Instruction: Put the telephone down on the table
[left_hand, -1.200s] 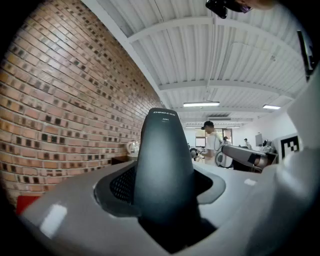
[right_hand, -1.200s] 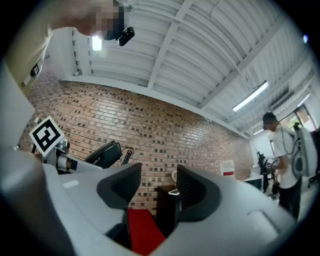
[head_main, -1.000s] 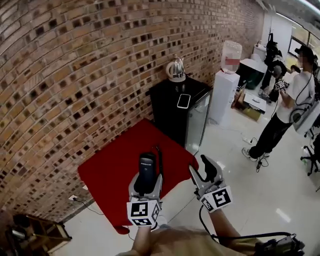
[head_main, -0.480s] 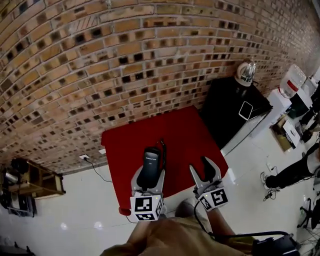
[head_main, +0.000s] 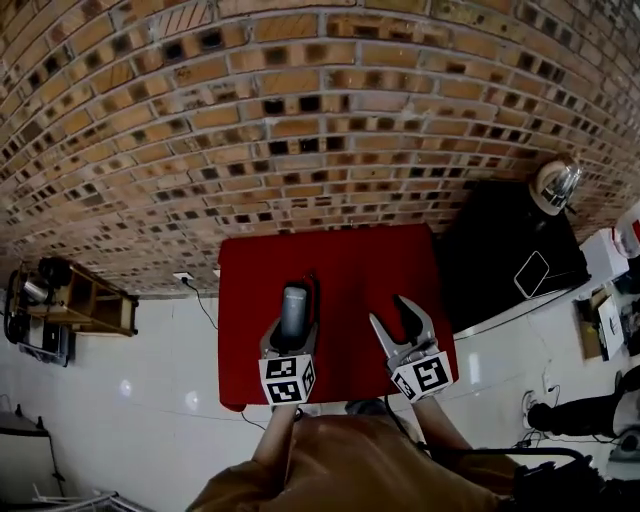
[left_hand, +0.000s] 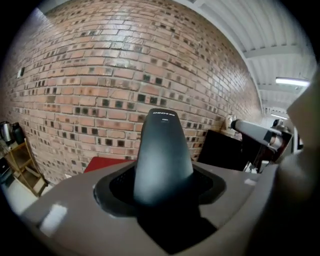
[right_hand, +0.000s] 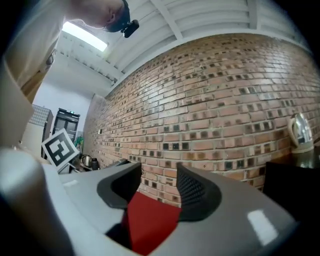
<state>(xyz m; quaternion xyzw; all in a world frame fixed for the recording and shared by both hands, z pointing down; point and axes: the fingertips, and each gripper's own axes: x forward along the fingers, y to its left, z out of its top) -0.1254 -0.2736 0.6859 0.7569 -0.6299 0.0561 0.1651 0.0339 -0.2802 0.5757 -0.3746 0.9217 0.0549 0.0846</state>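
A dark grey telephone handset (head_main: 293, 308) stands up between the jaws of my left gripper (head_main: 291, 330), which is shut on it above the near part of the red table (head_main: 340, 270). In the left gripper view the telephone (left_hand: 162, 155) rises from the jaws, pointing towards the brick wall. A thin dark cord (head_main: 315, 290) shows beside the telephone. To the right, my right gripper (head_main: 398, 322) hangs open over the same table with nothing in it. In the right gripper view the right gripper (right_hand: 159, 186) shows only red table between its pads.
A brick wall (head_main: 300, 120) backs the red table. A black cabinet (head_main: 500, 250) stands to the right with a kettle (head_main: 555, 185) and a phone-like slab (head_main: 532, 273) on it. A wooden shelf (head_main: 75, 305) sits at the left on the white floor (head_main: 130, 400).
The head view has swung left and down, so the red table now lies straight ahead. Both grippers have come lower and forward over the table; the left still grips the telephone.
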